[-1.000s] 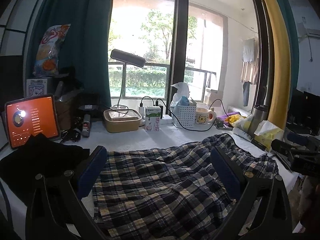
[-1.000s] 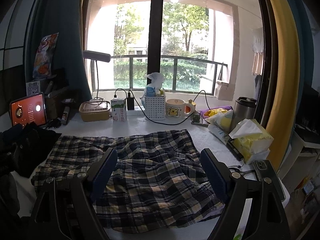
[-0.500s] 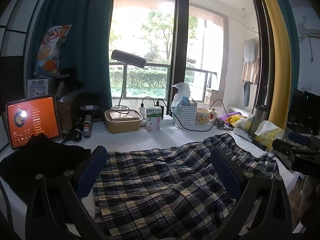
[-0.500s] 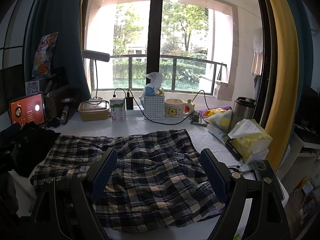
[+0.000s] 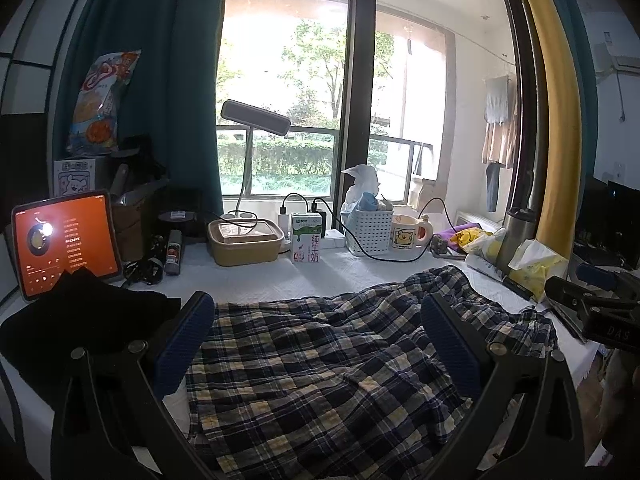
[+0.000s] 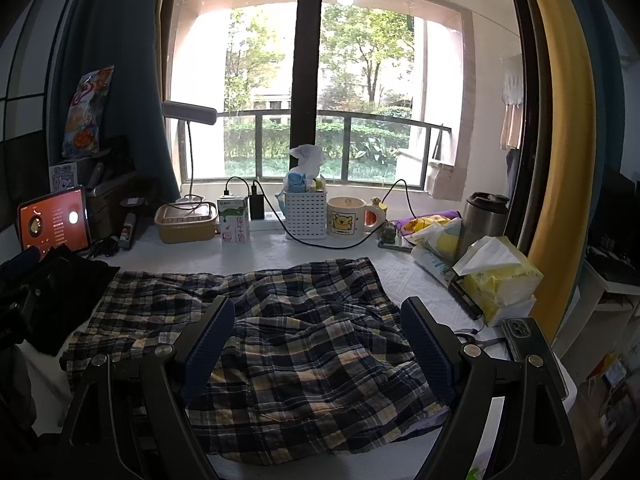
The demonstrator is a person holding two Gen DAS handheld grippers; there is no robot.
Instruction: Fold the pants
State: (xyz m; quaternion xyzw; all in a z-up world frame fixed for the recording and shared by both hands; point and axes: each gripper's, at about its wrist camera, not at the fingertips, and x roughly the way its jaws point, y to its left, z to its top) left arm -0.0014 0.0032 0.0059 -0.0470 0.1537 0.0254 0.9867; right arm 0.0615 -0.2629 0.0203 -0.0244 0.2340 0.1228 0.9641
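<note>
The left gripper (image 5: 316,320), black-framed with ribbed dark-blue pads (image 5: 186,342), hangs above the cloth with its jaws spread wide and nothing between them. The right gripper (image 6: 316,326), of the same build, is likewise spread and empty; its body also shows at the right edge of the left wrist view. Under both lie the navy, cream and yellow plaid pants (image 6: 280,328), a thin woven cotton, rumpled into soft ridges and spread across the white quilted tabletop (image 6: 280,254), not yet folded flat.

Risks, as I judge them: the fabric is light and limp, so a pinch taken on a ridge may catch only one layer, and the fold would then drag crooked or bunch. A broad sweep to the left could snag the heap of black cloth (image 5: 80,316) that touches the pants' left edge, or knock the propped tablet with a glowing orange screen (image 5: 66,240) just behind it. To the right, the soft yellow tissue pack (image 6: 498,280) and the dark phone (image 6: 524,336) sit near the table's edge, and a lifted hem could push them off. Further back, the black charging cable (image 6: 332,242) lies slack near the pants' far edge, looping past the white perforated plastic basket (image 6: 306,214) and the glossy ceramic mug with a bear picture (image 6: 348,218); catching it could tip the green-and-white milk carton (image 6: 234,220).
</note>
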